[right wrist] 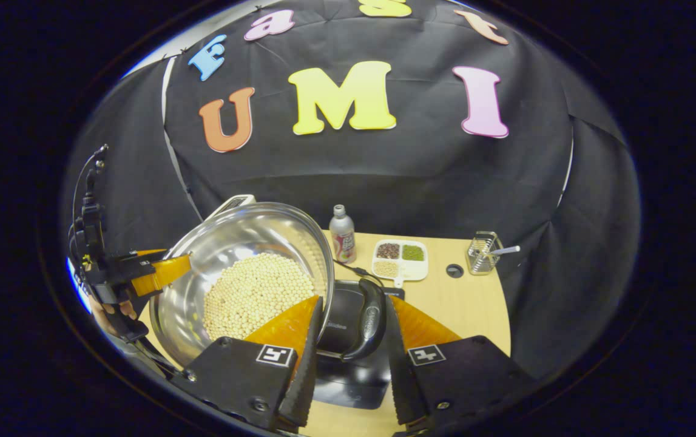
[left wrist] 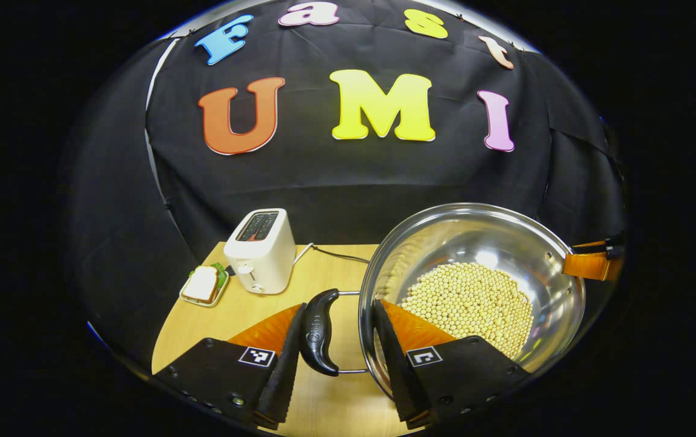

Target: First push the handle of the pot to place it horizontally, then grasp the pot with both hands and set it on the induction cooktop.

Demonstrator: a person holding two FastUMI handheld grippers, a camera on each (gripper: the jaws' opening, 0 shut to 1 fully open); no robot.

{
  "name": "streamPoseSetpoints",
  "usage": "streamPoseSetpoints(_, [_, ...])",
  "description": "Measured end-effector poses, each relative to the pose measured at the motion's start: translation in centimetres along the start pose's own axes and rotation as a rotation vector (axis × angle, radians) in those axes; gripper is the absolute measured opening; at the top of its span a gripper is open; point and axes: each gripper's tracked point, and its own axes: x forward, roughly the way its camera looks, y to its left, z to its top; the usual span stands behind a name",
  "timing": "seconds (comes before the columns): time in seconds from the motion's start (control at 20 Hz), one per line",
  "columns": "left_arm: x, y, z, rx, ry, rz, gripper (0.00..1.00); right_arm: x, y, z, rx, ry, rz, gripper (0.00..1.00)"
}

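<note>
**Lifting the pot by both side handles**

Straddling the pot's (left wrist: 475, 285) black left handle (left wrist: 318, 332), the left gripper (left wrist: 335, 358) has its jaws spread, one finger touching the grip and the other apart, inside the steel rim; whether they press cannot be told. In the right gripper view the right gripper (right wrist: 348, 358) brackets the opposite black handle (right wrist: 369, 328) the same way, jaws parted around it. The pot, holding pale round beans (left wrist: 469, 300), sits tilted above the wooden table (left wrist: 323, 267); the dark induction cooktop (right wrist: 348, 364) lies below the right handle. A white toaster (left wrist: 261, 250) and a sandwich plate (left wrist: 203, 285) stand at left; a bottle (right wrist: 342, 233), a sectioned tray (right wrist: 399, 260) and a wire holder (right wrist: 482, 253) stand beyond.
</note>
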Motion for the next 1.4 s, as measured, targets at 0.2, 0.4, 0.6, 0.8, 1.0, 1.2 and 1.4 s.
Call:
streamPoseSetpoints(0.2, [1.6,-3.1,-0.7,0.016,0.02,-0.023,0.64,0.6,-3.5,-1.1,-0.001,0.016,-0.027,0.52])
streamPoseSetpoints(0.4, [4.5,-4.9,-2.5,0.027,0.05,-0.027,0.64,2.8,-5.8,-3.0,0.039,0.056,-0.049,0.55])
streamPoseSetpoints(0.6, [7.2,-6.0,-5.1,0.029,0.115,-0.043,0.64,5.3,-7.4,-5.2,0.061,0.103,-0.061,0.52])
streamPoseSetpoints(0.8, [9.0,-6.7,-6.2,0.033,0.126,-0.038,0.64,7.4,-8.4,-6.3,0.073,0.119,-0.067,0.52])
streamPoseSetpoints(1.0, [11.1,-6.6,-7.4,0.039,0.138,-0.031,0.64,9.5,-8.9,-7.4,0.088,0.131,-0.069,0.52])
streamPoseSetpoints(1.2, [12.9,-6.4,-8.3,0.044,0.129,-0.016,0.64,11.8,-9.0,-8.8,0.112,0.147,-0.066,0.55])
streamPoseSetpoints(1.4, [14.9,-6.4,-9.8,0.024,0.135,-0.036,0.64,13.4,-9.3,-9.8,0.107,0.131,-0.084,0.53])
